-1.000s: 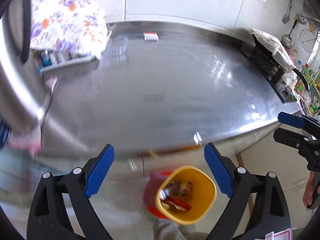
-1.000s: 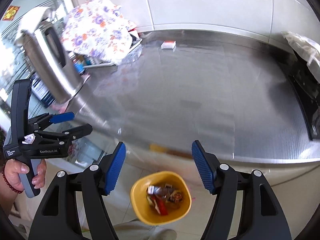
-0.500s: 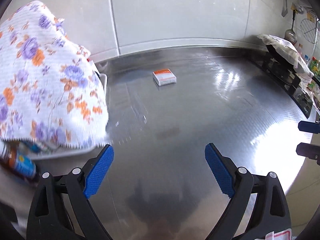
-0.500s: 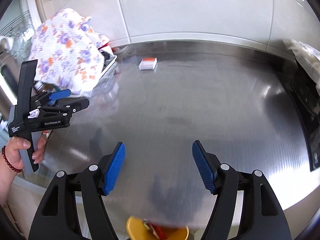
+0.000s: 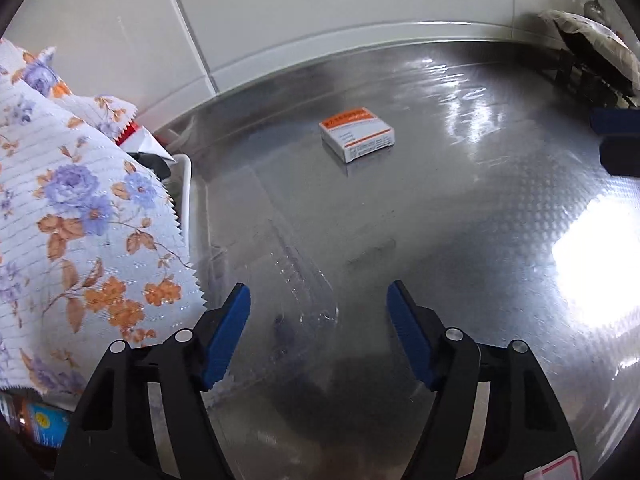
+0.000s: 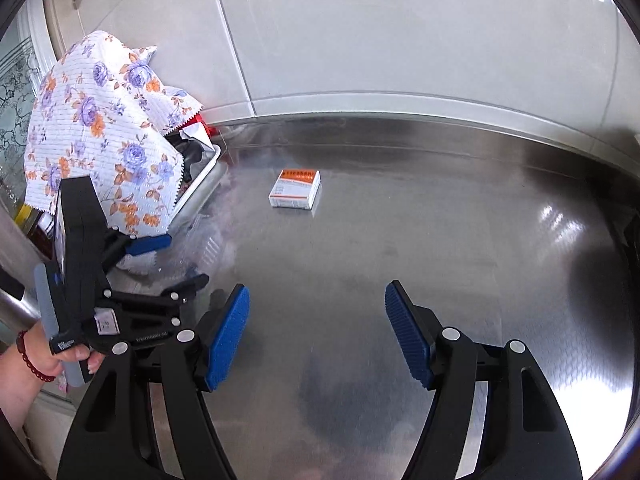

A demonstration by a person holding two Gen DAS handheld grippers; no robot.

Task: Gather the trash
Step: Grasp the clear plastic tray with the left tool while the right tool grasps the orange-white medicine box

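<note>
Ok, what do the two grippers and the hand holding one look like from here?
Both are black plastic frames with silver rivets and ribbed blue pads. The left gripper has a grey handle and small white labels; the hand on it wears a dark red bead bracelet. The right gripper looks the same; its hand is out of view.

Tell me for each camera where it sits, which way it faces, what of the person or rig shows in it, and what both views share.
Left wrist: sits on the left gripper, looking down over the steel counter toward the wall; its own blue-padded fingers, which just narrowed with a clear plastic container lying between them, and the right gripper's tips at the right edge.
Right wrist: sits on the right gripper, facing the same way; its open fingers, plus the left gripper and the hand holding it.
Shared: the orange-and-white box, the floral cloth, the counter.
</note>
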